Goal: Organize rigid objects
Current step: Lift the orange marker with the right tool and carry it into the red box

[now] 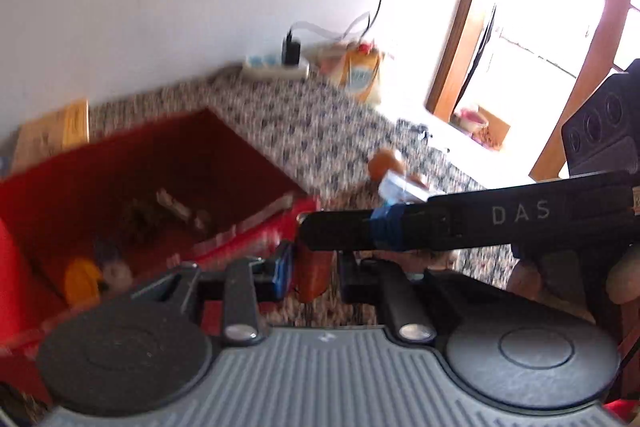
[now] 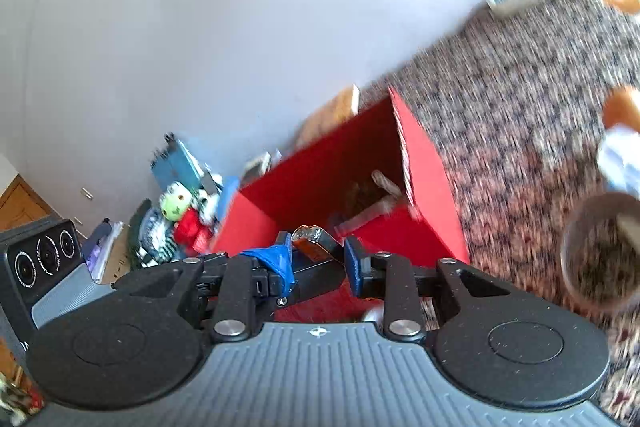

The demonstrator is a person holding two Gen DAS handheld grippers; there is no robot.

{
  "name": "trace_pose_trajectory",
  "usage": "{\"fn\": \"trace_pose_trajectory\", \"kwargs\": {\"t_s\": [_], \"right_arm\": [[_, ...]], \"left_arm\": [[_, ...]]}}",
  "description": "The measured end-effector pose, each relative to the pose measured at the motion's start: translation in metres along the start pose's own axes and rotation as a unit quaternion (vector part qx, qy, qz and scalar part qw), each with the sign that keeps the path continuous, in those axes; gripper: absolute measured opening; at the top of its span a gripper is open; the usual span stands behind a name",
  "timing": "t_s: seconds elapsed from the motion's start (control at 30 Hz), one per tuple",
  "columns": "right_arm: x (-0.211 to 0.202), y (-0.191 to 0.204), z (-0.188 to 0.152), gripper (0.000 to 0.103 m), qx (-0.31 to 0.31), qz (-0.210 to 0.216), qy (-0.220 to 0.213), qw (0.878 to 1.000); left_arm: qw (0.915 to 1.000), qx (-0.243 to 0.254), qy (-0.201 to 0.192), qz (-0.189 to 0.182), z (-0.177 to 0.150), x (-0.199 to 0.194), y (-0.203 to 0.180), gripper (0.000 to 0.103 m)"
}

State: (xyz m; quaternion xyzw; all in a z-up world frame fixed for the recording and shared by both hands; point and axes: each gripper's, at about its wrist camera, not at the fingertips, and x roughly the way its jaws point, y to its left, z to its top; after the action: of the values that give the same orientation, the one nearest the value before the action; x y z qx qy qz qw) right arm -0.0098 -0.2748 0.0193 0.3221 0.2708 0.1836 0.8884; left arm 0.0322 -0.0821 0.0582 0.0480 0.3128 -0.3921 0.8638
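- The red box (image 2: 428,167) stands open just ahead of both tools and to the left of your left tool (image 1: 314,267). A yellow piece (image 1: 80,279) and a pale stick (image 1: 174,207) lie on its floor. You cannot tell from here whether your load is over the opening or short of the near rim. Let go too soon and it will likely clip that rim and bounce onto the patterned carpet (image 1: 320,131).
- The cup (image 2: 600,259) stands to the right of your right tool (image 2: 318,261), not far off. A wide swing of that hand could tip it.
- Your two tools are crowded together, with one finger of the right tool crossing just above the left tool's tips. The left tool is pressed together on the brown lighter (image 1: 314,275), which stands upright between its blue pads. The right tool seems to pinch the same piece from the other side, with its silvery cap showing above the pads. If your hands pull apart while both grip, you could wrench it loose or lever it out of one pinch.
- The lighter is small and smooth. If you open one tool before the other has it squarely, it will probably slip and fall.
- A loose blue tape scrap (image 2: 276,259) hangs off the right tool's left pad. If it folds between pad and lighter, that hold may weaken.
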Motion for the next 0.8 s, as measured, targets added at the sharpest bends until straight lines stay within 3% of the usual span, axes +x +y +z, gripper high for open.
{"fn": "trace_pose_trajectory", "kwargs": {"t_s": [0.23, 0.37, 0.6, 0.8], "right_arm": [[0.023, 0.019, 0.046, 0.011, -0.055, 0.042, -0.015, 0.997], [0.055, 0.029, 0.067, 0.011, -0.091, 0.054, 0.001, 0.994], [0.117, 0.024, 0.081, 0.011, -0.080, 0.052, 0.085, 0.992], [0.166, 0.018, 0.072, 0.011, -0.069, 0.011, 0.177, 0.982]], "left_arm": [[0.9978, 0.000, -0.058, 0.033, 0.042, -0.023, 0.016, 0.011], [0.9960, -0.018, -0.066, 0.059, 0.056, -0.024, 0.045, 0.011], [0.9935, -0.072, -0.026, 0.084, 0.048, 0.004, 0.096, 0.011], [0.9890, -0.108, 0.037, 0.094, 0.029, 0.037, 0.124, 0.011]]}}
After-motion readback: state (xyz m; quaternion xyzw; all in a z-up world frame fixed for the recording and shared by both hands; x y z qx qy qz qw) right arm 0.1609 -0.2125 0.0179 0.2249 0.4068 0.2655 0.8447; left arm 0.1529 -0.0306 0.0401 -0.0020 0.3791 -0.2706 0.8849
